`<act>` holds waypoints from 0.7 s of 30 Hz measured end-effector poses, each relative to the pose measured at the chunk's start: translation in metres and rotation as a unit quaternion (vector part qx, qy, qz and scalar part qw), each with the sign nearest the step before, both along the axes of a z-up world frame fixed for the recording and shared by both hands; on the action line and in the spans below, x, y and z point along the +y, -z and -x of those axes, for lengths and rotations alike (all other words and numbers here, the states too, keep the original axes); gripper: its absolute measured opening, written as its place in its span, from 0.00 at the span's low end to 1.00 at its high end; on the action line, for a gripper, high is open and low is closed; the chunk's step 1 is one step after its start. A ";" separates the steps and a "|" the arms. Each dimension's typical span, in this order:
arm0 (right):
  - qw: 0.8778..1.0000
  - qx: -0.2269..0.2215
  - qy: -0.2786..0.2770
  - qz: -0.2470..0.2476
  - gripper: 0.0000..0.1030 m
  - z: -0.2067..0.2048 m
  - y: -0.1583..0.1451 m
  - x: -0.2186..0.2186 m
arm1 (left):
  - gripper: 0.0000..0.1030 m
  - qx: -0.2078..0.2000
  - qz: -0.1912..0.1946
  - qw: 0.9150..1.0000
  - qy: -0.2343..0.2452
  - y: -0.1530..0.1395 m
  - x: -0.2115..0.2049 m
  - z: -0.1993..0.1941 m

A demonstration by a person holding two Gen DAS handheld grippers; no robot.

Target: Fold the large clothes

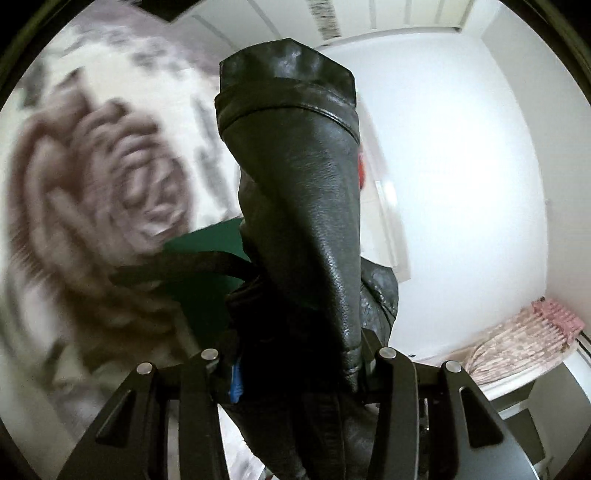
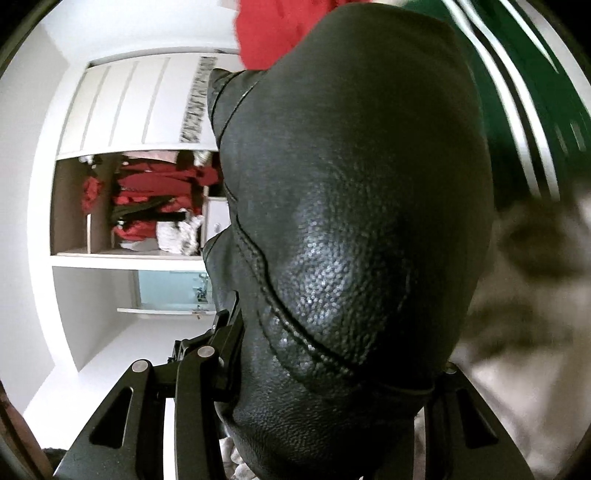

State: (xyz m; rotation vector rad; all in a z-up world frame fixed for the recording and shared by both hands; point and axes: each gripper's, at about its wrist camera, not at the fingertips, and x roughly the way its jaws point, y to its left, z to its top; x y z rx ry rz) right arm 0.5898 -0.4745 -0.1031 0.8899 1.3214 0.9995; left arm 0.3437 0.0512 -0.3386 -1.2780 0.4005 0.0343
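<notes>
A black leather jacket [image 1: 295, 206] fills the middle of the left wrist view, rising from between my left gripper's fingers. My left gripper [image 1: 295, 354] is shut on it; the fingertips are hidden by the leather. In the right wrist view the same black leather jacket [image 2: 354, 229] bulges over my right gripper [image 2: 332, 369], which is shut on it, its fingertips covered. The jacket hangs lifted above the bed.
A bedspread with a large rose print [image 1: 92, 192] lies to the left. A green garment with white stripes [image 2: 524, 110] and a red garment [image 2: 273, 29] lie on the bed. An open wardrobe with red clothes [image 2: 147, 206] and white walls [image 1: 461, 166] stand beyond.
</notes>
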 end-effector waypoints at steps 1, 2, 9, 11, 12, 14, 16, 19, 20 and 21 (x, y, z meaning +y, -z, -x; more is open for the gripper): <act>1.000 -0.013 -0.004 0.001 0.44 -0.032 -0.015 0.002 | 0.38 -0.010 0.000 1.000 0.001 -0.003 0.007 -0.010; 1.000 -0.021 -0.005 0.002 0.44 -0.058 -0.023 0.004 | 0.38 -0.017 0.001 1.000 0.003 0.000 0.009 -0.024; 0.998 -0.029 -0.040 0.046 0.44 -0.219 0.018 0.001 | 0.39 -0.028 0.009 0.999 0.027 0.078 -0.004 -0.125; 0.997 -0.004 -0.051 0.066 0.44 -0.246 0.062 -0.003 | 0.39 -0.007 0.009 0.999 0.052 0.115 -0.013 -0.142; 0.995 0.010 -0.057 0.078 0.44 -0.249 0.090 -0.005 | 0.39 0.014 0.010 0.997 0.072 0.139 -0.016 -0.149; 0.994 0.045 -0.056 0.085 0.45 -0.257 0.132 -0.008 | 0.40 0.030 0.004 0.994 0.105 0.160 -0.019 -0.155; 0.993 0.055 -0.057 0.084 0.48 -0.264 0.146 -0.010 | 0.41 0.034 -0.010 0.991 0.132 0.164 -0.017 -0.157; 0.992 0.052 -0.055 0.098 0.56 -0.276 0.134 -0.004 | 0.44 0.047 -0.006 0.986 0.158 0.155 -0.011 -0.160; 0.991 0.048 -0.053 0.115 0.60 -0.279 0.126 -0.002 | 0.48 0.057 -0.006 0.984 0.168 0.150 -0.010 -0.161; 0.990 0.043 -0.052 0.128 0.62 -0.280 0.125 -0.007 | 0.51 0.070 -0.016 0.982 0.176 0.142 -0.010 -0.162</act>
